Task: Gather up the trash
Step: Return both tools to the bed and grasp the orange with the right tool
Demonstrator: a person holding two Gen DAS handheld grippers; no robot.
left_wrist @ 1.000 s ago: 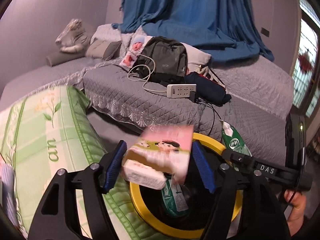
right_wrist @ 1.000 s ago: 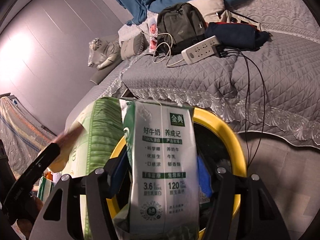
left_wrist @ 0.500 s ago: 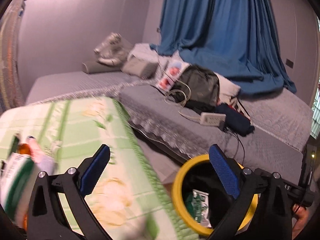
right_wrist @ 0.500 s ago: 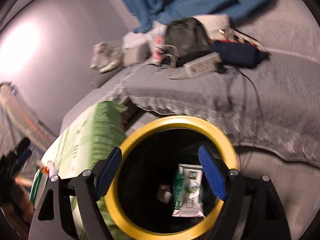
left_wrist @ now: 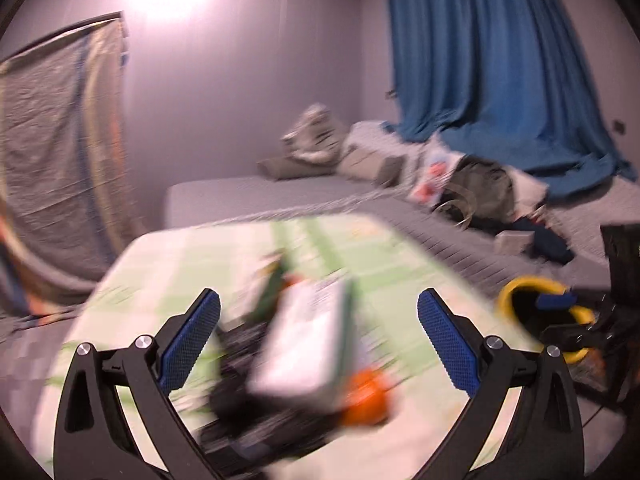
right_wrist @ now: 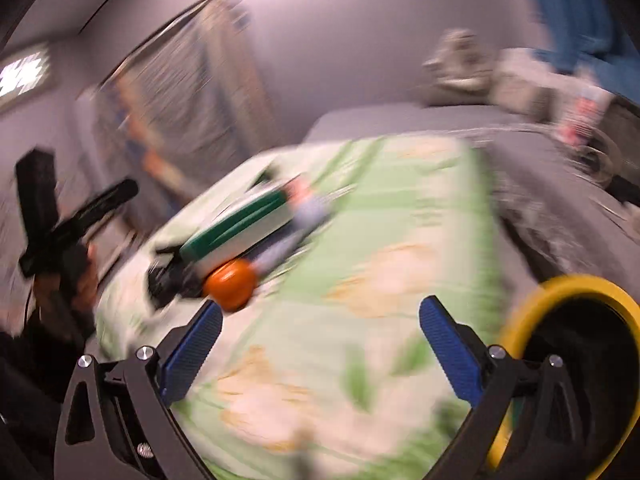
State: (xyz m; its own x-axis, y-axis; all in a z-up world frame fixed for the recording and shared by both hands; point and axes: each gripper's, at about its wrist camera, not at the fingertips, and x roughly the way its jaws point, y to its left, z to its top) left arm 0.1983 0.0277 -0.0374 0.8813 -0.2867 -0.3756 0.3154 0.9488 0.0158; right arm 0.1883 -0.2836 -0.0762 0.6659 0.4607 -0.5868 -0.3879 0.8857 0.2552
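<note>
A green-and-white carton (left_wrist: 308, 344), probably light and crushable and best pinched across its flat faces, lies with an orange ball (right_wrist: 230, 286) on the floral green cloth (right_wrist: 380, 280), ahead of the empty, wide-spread left gripper (left_wrist: 318, 334); the right gripper (right_wrist: 320, 340), jaws opening, holds nothing beside the yellow-rimmed bin (right_wrist: 576, 284).

We see from left wrist: close over the green cloth (left_wrist: 168, 264), facing bed (left_wrist: 240, 196) | right wrist: same cloth, bin (right_wrist: 568, 292) at right | shared: cloth, carton (left_wrist: 304, 344), bed.
</note>
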